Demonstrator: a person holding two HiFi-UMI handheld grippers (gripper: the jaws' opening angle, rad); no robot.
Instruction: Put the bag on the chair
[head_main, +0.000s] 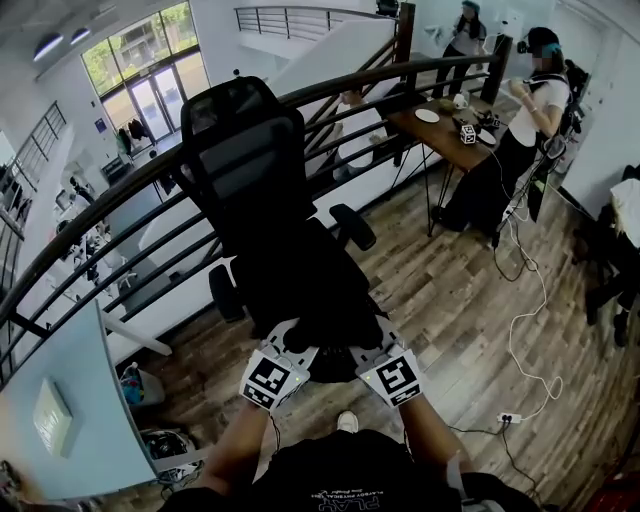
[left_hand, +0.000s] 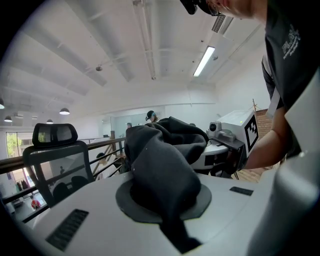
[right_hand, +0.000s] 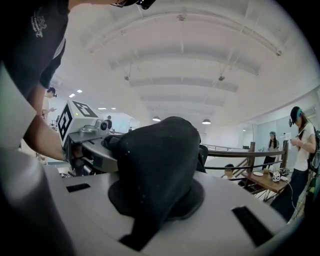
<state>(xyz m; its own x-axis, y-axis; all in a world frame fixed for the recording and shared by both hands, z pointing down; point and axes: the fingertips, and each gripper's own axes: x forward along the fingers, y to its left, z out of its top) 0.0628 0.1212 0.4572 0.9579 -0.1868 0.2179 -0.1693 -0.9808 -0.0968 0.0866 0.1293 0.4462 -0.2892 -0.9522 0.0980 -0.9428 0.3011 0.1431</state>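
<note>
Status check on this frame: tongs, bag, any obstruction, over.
Left tongs shut on black bag, right tongs too. Bag held at the seat of the office chair, not released. Nothing seen in the way.

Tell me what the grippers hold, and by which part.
The black fabric bag: the left gripper and right gripper each pinch bunched fabric on its own side.

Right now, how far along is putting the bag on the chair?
Done: the left gripper and right gripper are both shut on the black bag. In hand: they hold it at the front of the chair. Left: probably lower it onto that chair and let go.
</note>
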